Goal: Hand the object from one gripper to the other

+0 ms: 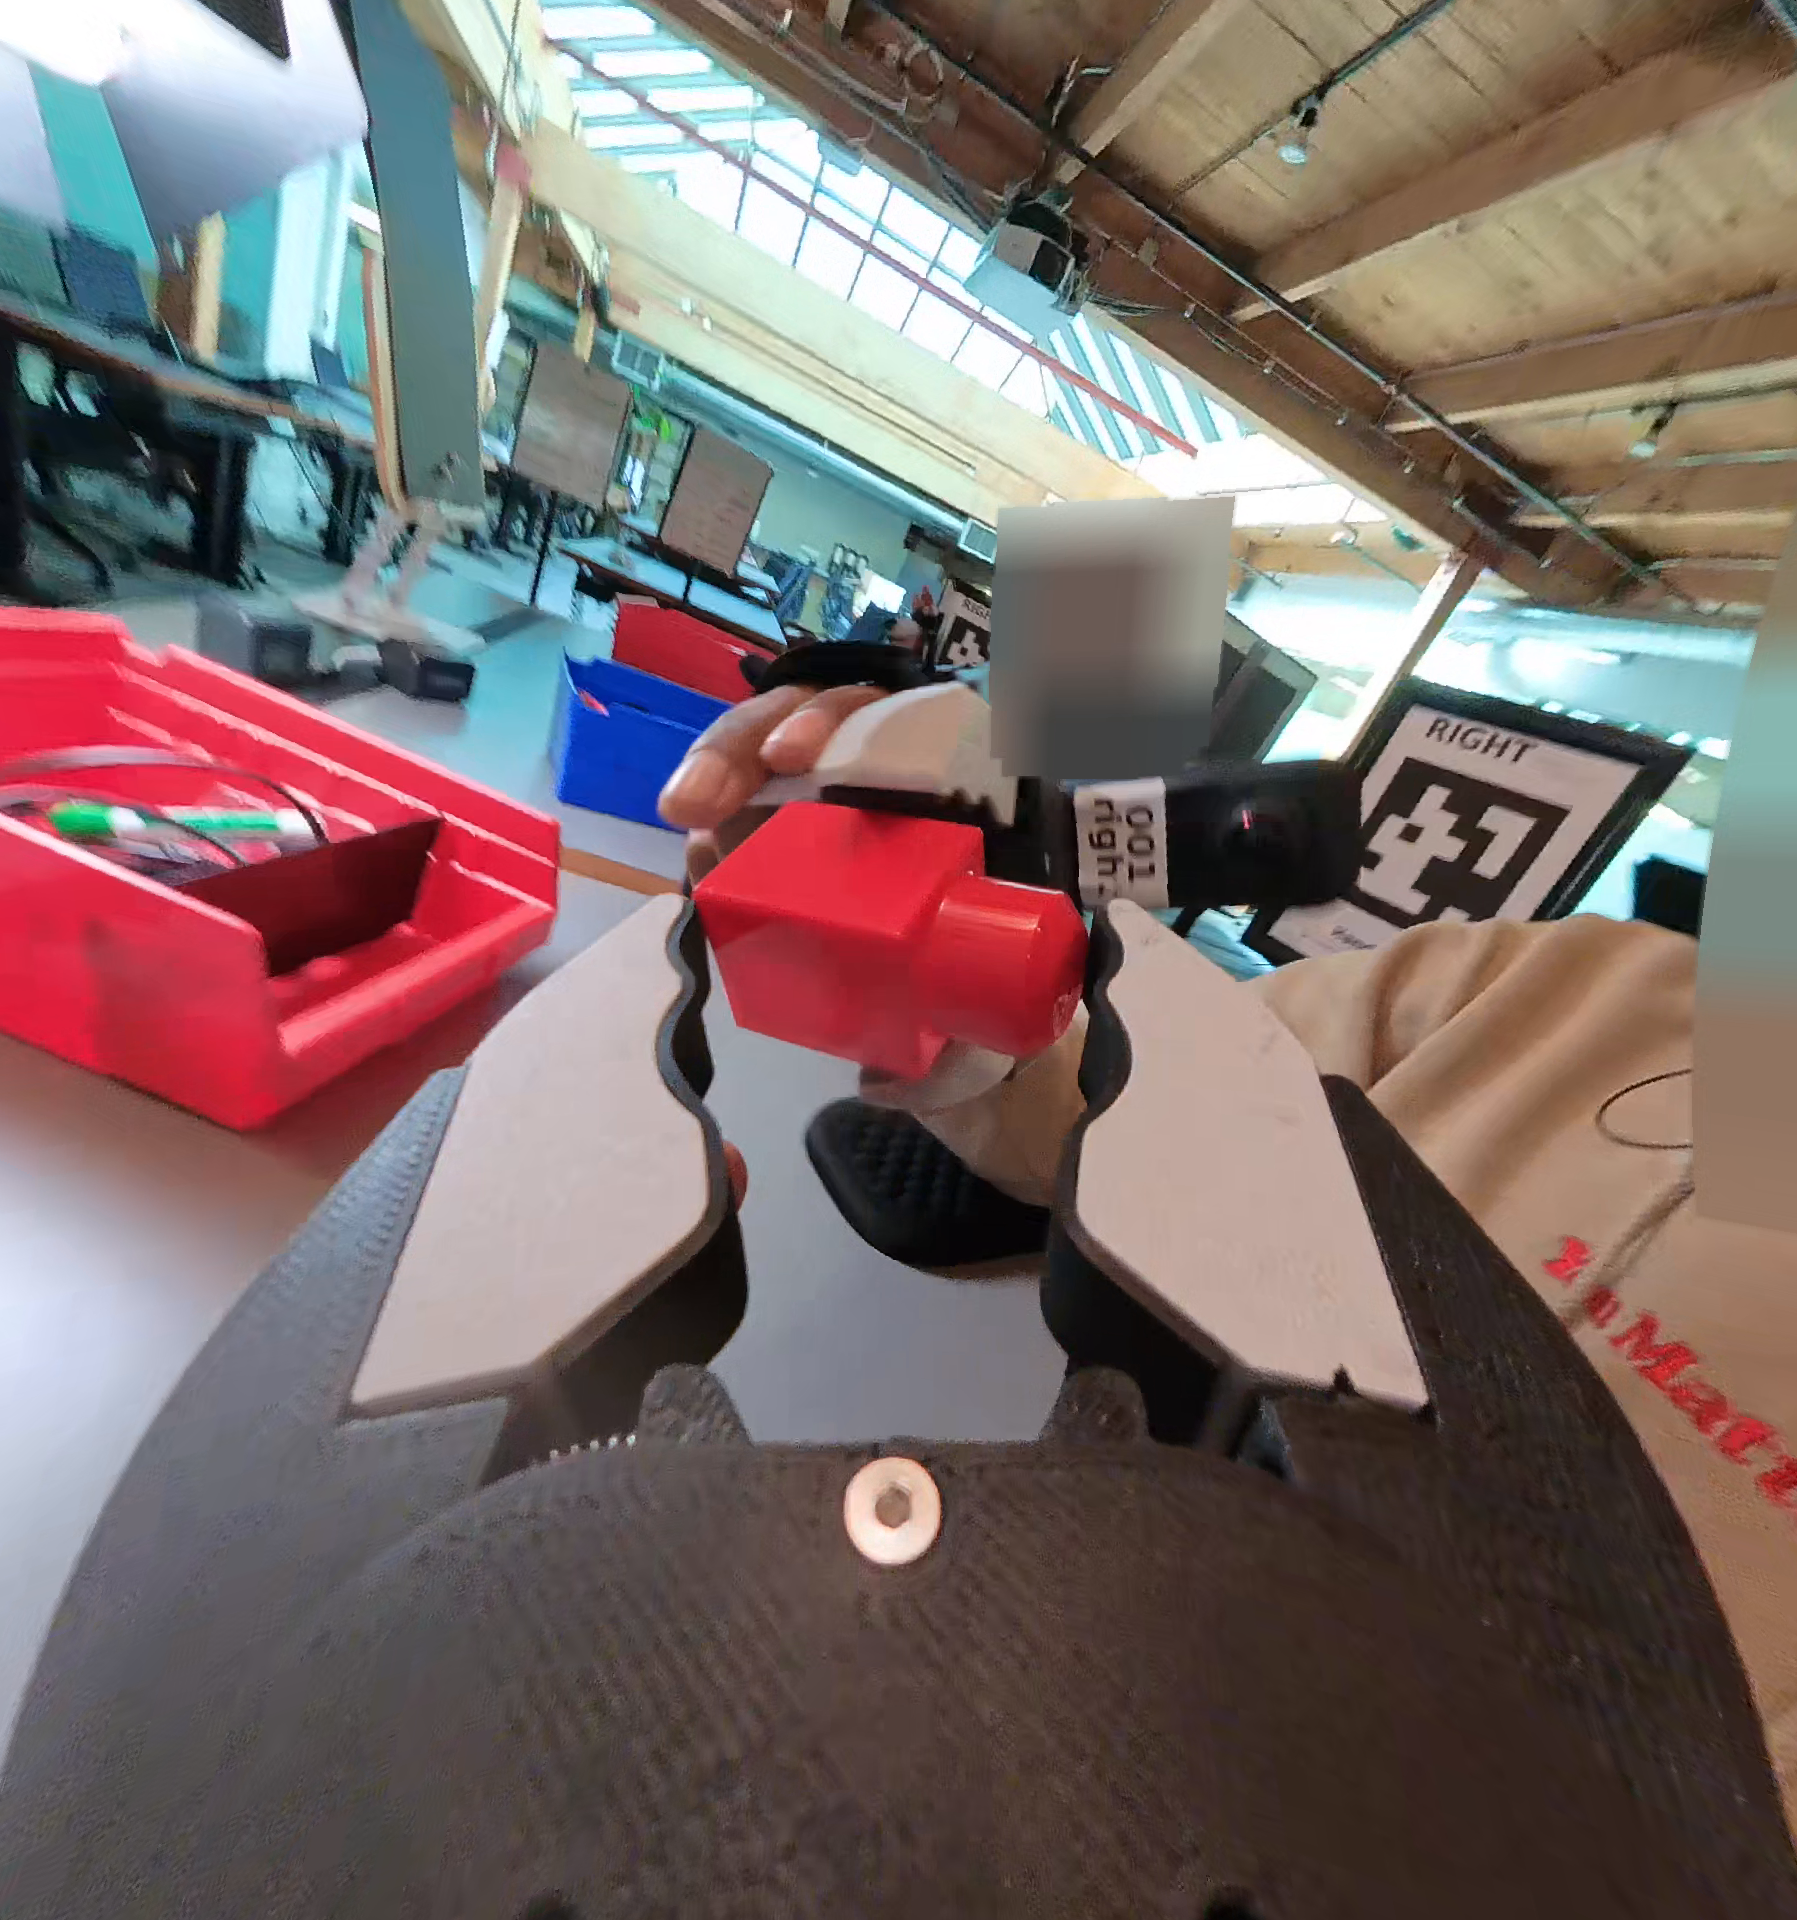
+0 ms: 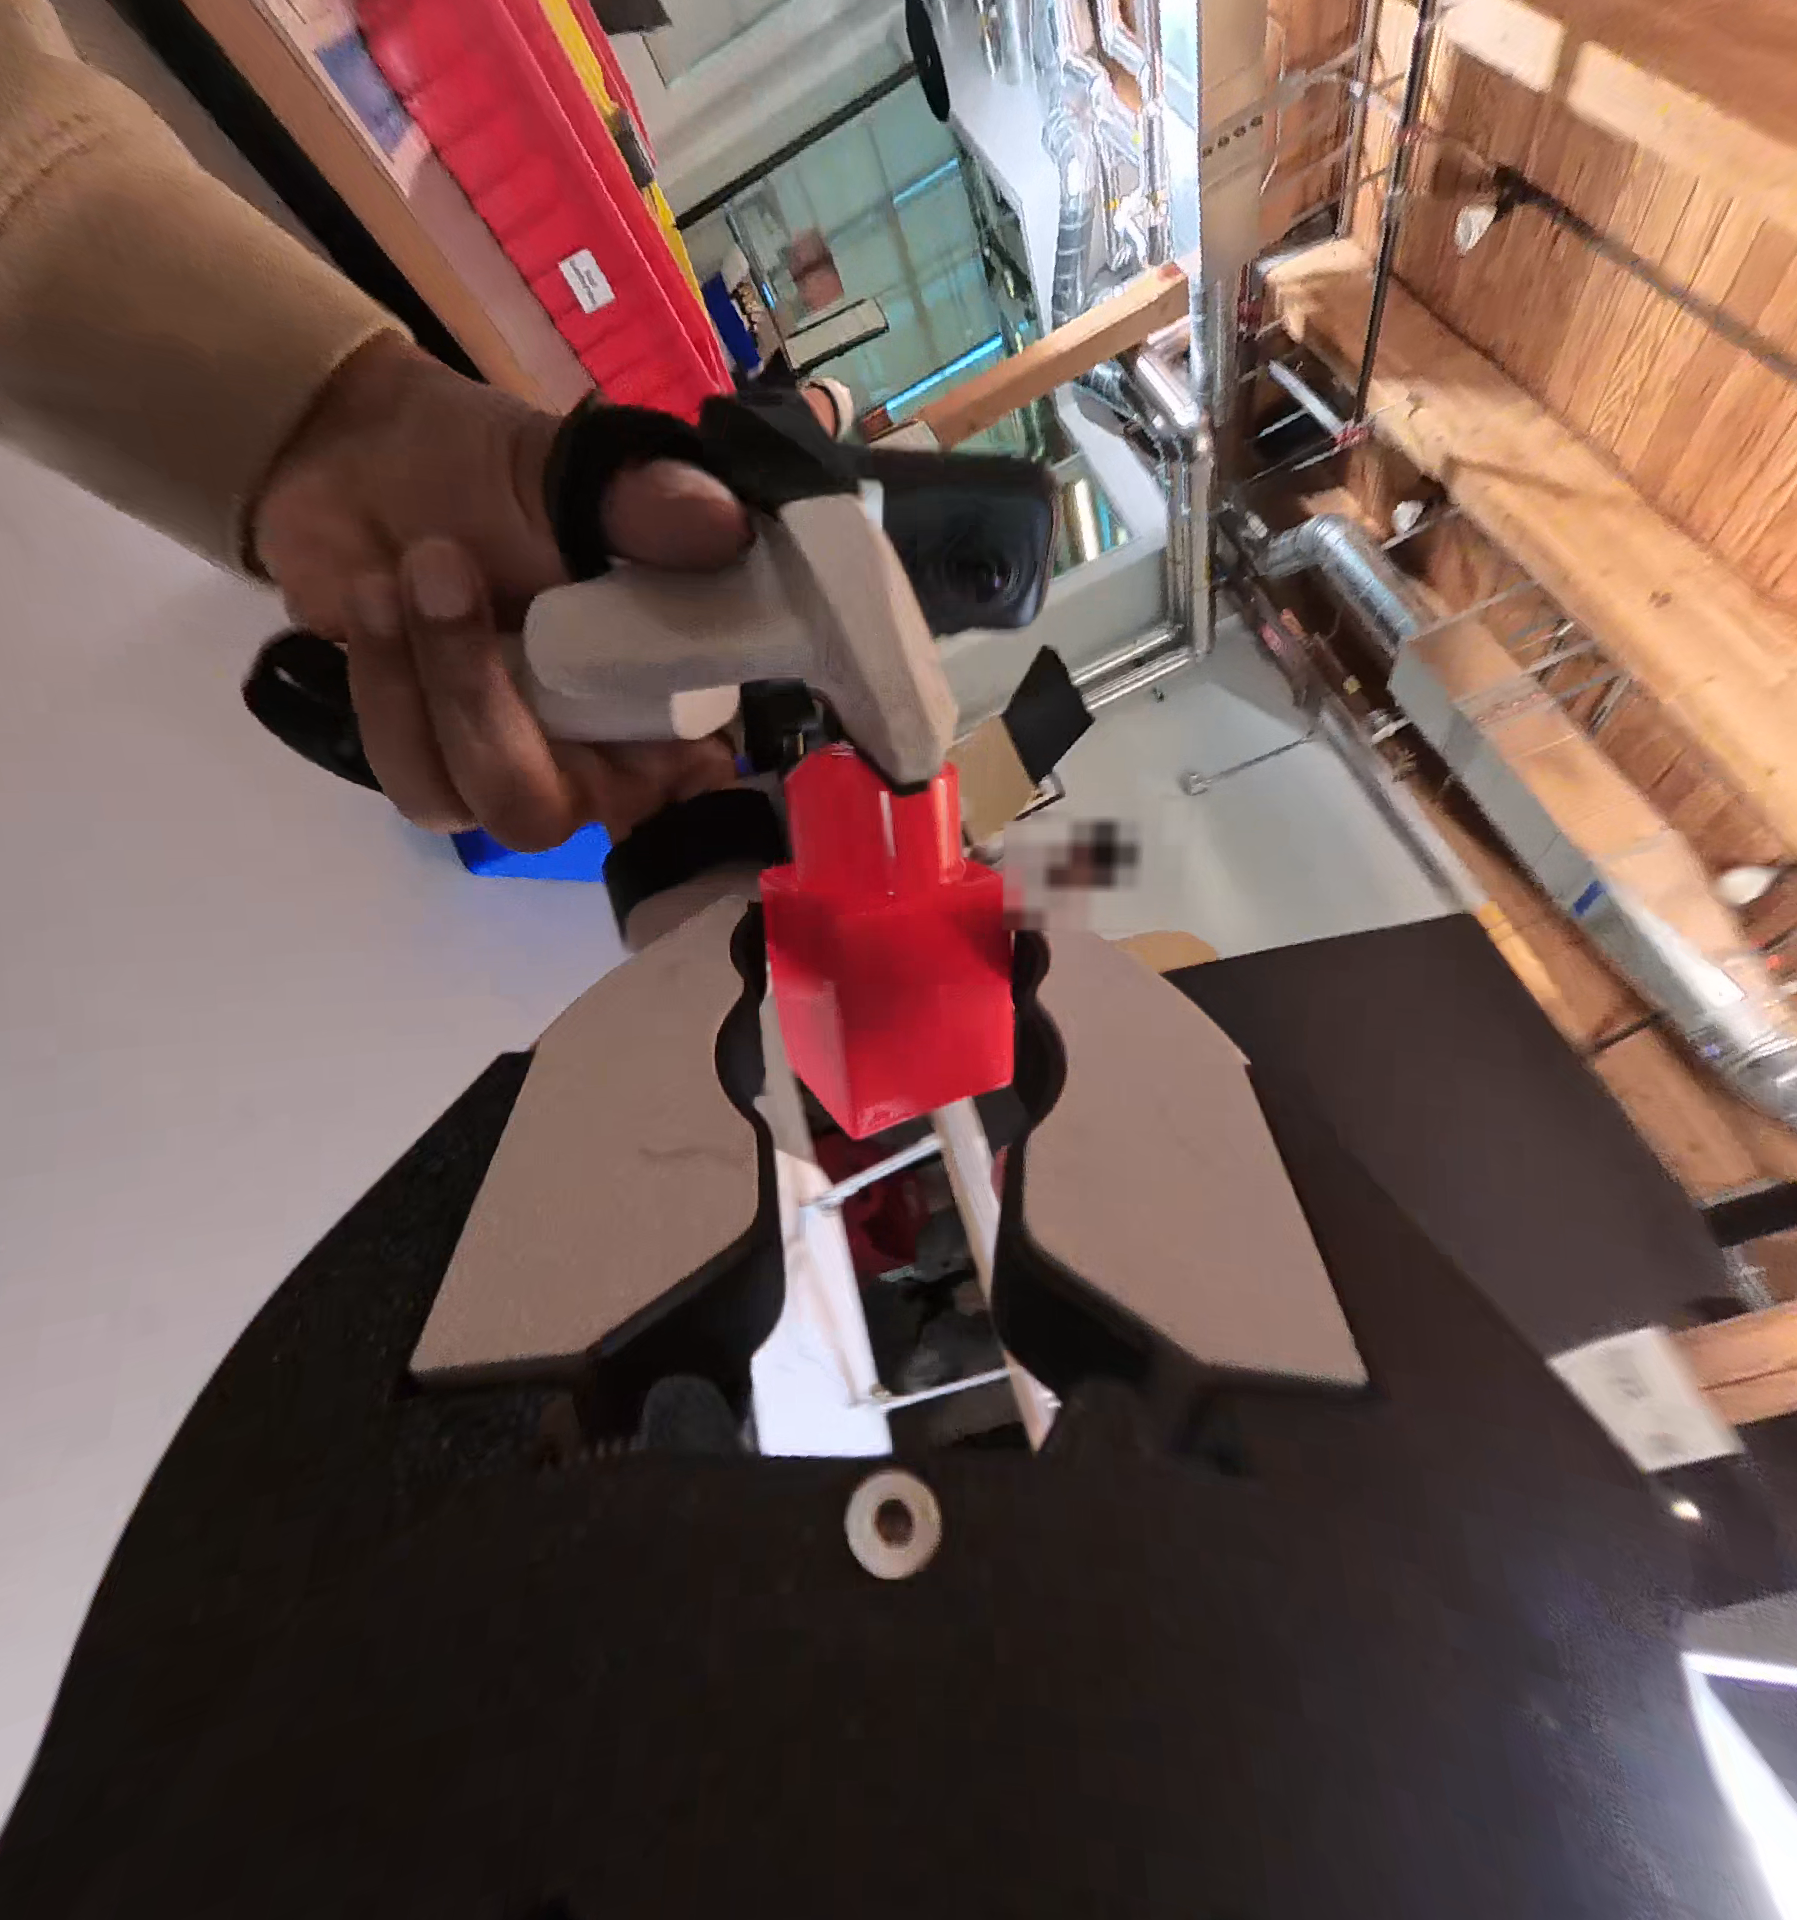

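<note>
A red block with a round stud (image 1: 873, 935) hangs in the air between both grippers. In the right wrist view my right gripper (image 2: 886, 935) is shut on the block's square body (image 2: 894, 997), with both pads against its sides. My left gripper (image 1: 894, 920) straddles the block lengthwise. One pad is at the flat end and the other at the stud's tip, each with only a thin slit, so it stands open. The left gripper's grey finger (image 2: 873, 665) also shows at the stud's end in the right wrist view. The right gripper's finger (image 1: 904, 727) lies on top of the block.
A red bin (image 1: 198, 987) with cables and a green marker sits on the grey table (image 1: 94, 1247) at the left. A blue bin (image 1: 613, 748) stands farther back. A black-and-white marker board (image 1: 1476, 831) stands at the right. A beige sleeve (image 1: 1445, 1039) is close by. Left and right tips are no more than a few centimetres apart.
</note>
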Tool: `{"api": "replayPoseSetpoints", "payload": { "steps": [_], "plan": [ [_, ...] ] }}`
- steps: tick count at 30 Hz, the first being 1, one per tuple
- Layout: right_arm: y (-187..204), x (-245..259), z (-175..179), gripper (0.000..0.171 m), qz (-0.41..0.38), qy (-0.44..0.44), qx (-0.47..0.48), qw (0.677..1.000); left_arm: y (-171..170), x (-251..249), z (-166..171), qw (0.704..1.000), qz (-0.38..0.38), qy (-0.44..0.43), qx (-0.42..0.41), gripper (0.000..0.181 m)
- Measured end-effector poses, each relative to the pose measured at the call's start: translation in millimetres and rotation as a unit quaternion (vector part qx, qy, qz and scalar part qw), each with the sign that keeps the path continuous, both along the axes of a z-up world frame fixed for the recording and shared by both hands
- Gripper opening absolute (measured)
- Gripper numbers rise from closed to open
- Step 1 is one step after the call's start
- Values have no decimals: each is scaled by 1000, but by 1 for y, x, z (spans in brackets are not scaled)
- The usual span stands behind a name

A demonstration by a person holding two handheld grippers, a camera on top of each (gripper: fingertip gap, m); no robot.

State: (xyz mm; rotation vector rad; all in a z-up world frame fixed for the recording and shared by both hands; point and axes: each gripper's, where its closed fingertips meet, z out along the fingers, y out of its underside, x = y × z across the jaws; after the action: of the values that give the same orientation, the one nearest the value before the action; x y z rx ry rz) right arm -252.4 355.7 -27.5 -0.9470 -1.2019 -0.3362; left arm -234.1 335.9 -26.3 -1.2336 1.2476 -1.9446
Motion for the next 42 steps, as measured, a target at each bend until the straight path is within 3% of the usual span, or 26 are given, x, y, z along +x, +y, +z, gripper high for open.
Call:
{"api": "replayPoseSetpoints", "payload": {
  "steps": [3, 5, 7, 13, 14, 15, 17, 19, 22, 24, 27, 30, 32, 34, 36, 38, 42],
  "plan": [
    [-2, 8, 14, 54, 56, 136, -138, 980, 3, -16, 16, 997, 8, -62, 35, 70],
    [-8, 19, 24, 54, 121, 224, -239, 937, 4, -28, 25, 995, -8, -91, 27, 70],
    [-13, 26, 30, 43, 174, 277, -292, 899, 2, -33, 28, 993, -21, -113, 28, 69],
    [-38, -19, 16, 24, 294, 291, -422, 806, -23, -34, 22, 986, -90, -132, 40, 69],
    [-40, -21, 17, 18, 304, 295, -429, 798, -23, -38, 25, 985, -90, -139, 40, 65],
    [-44, -20, 17, 9, 313, 286, -436, 794, -16, -39, 28, 987, -70, -138, 41, 42],
    [-45, -9, 22, 2, 308, 277, -414, 811, 4, -44, 32, 990, -20, -138, 38, 50],
    [-38, 3, 26, 2, 256, 254, -361, 860, 19, -46, 30, 995, 3, -97, 27, 49],
    [-20, 20, 23, 2, 114, 160, -210, 958, 39, -37, 19, 996, 77, -25, 34, 50],
    [-5, 28, 10, 2, 8, 49, -102, 994, 40, -30, 16, 997, 70, -4, -14, 57],
    [8, 18, -8, 2, -50, -58, 24, 997, 37, -16, 0, 996, 43, 33, -70, 65],
    [16, 1, -32, 2, -59, -117, 70, 989, 34, -9, -12, 996, 21, 41, -80, 41],
    [20, -2, -37, 5, -47, -77, 21, 996, 38, -10, -11, 998, 37, 24, -43, 40],
    [17, -2, -30, 17, 6, 44, -102, 994, 45, -18, -3, 996, 83, -15, 26, 39],
    [5, -2, -15, 25, 98, 174, -237, 951, 47, -29, 6, 986, 116, -57, 103, 39],
    [-5, -2, 1, 28, 183, 280, -346, 877, 40, -37, 17, 969, 139, -106, 172, 39],
    [-12, -12, 11, 26, 268, 376, -467, 754, 14, -34, 20, 938, 142, -145, 280, 40]
  ]
}}
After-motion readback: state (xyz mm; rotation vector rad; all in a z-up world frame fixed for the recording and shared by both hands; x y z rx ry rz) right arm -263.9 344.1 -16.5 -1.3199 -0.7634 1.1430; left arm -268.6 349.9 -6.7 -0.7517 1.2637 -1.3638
